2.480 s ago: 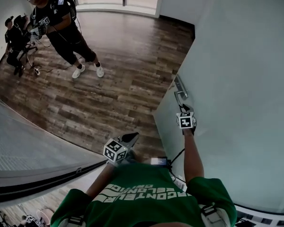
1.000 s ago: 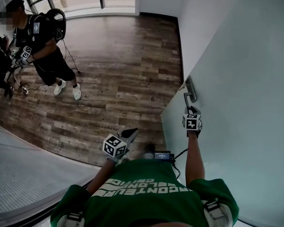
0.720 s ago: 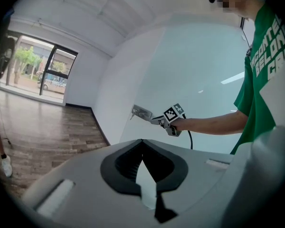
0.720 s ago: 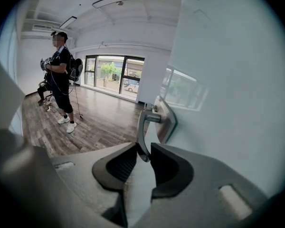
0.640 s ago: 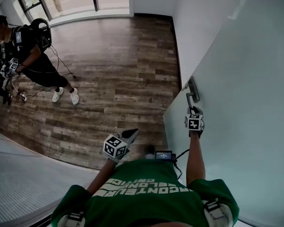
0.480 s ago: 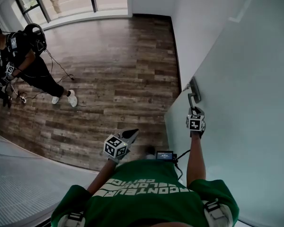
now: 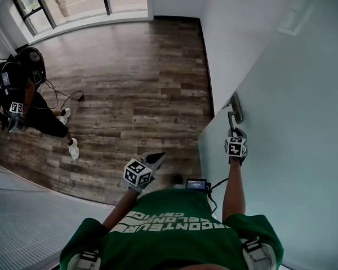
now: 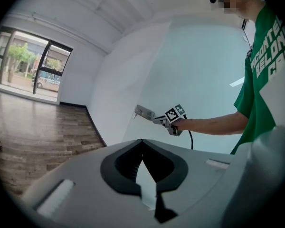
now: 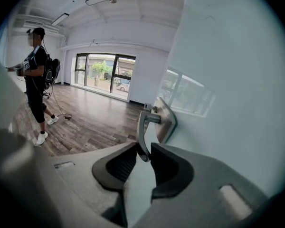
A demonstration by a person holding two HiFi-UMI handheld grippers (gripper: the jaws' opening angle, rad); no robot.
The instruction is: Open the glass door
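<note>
- Glass door (image 7: 281, 94) fills the right side of the head view, pale and frosted. Its handle (image 7: 232, 117) sits near the free edge. The right gripper (image 7: 234, 130) reaches it with a straight arm, and the left gripper (image 7: 156, 158) hangs free near the body, over the wood floor (image 7: 129, 66).
- Same view: the door edge stands off from the white wall (image 7: 225, 27), so I judge it partly open. The floor on the left is wide and bare. Another person (image 7: 22, 94) stands well apart, far from the swing.
- Left gripper view: the left gripper (image 8: 142, 144) is clenched, tips together, nothing between. Across the room the right gripper (image 8: 173, 120) meets the handle (image 8: 145, 112) on the door (image 8: 199, 70).
- Right gripper view: the right gripper (image 9: 143, 155) grasps the end of the handle (image 9: 142, 132), one jaw on each side of the lever. The door (image 9: 228, 80) is on the right, and the person (image 9: 38, 89) on the floor (image 9: 95, 113) far left.
- To do this step well, I think the grip must stay firm and the pull should follow the door's arc, because the hold near the lever tip could slip off. The body should step aside from the edge.
</note>
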